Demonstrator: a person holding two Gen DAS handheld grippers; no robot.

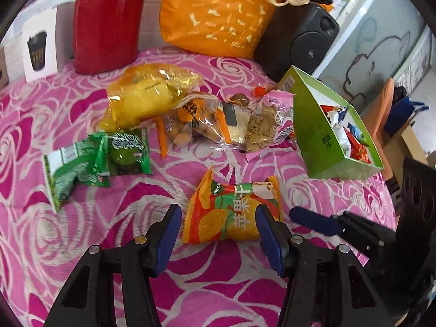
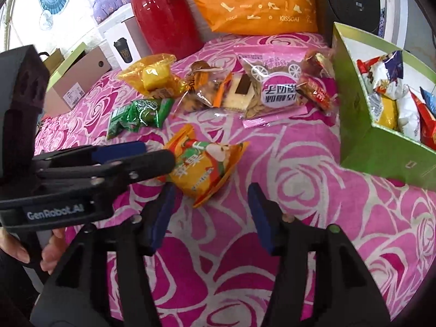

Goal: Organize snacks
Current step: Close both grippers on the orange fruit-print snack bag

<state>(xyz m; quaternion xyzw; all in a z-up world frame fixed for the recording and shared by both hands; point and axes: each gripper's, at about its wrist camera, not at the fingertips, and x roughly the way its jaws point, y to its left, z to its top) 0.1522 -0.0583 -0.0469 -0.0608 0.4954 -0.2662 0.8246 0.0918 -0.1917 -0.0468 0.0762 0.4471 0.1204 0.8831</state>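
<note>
An orange apple-crisp packet [image 1: 234,212] lies on the pink rose cloth; it also shows in the right wrist view [image 2: 203,166]. My left gripper [image 1: 218,218] is open, its jaws on either side of the packet's near end, just short of it. My right gripper [image 2: 211,201] is open and empty, a little to the right of the packet. A green box [image 1: 313,125] with several snack packets inside stands at the right, also in the right wrist view [image 2: 354,103]. Green packets [image 1: 95,160], a yellow bag [image 1: 144,95] and clear nut and seed packets [image 1: 218,125] lie behind.
A red jug [image 1: 106,24], an orange shopping bag [image 1: 218,16] and a black speaker [image 1: 299,38] stand along the back. A white cup carton [image 1: 38,51] and a cardboard box [image 2: 79,79] sit at the left. The table edge drops off at the right.
</note>
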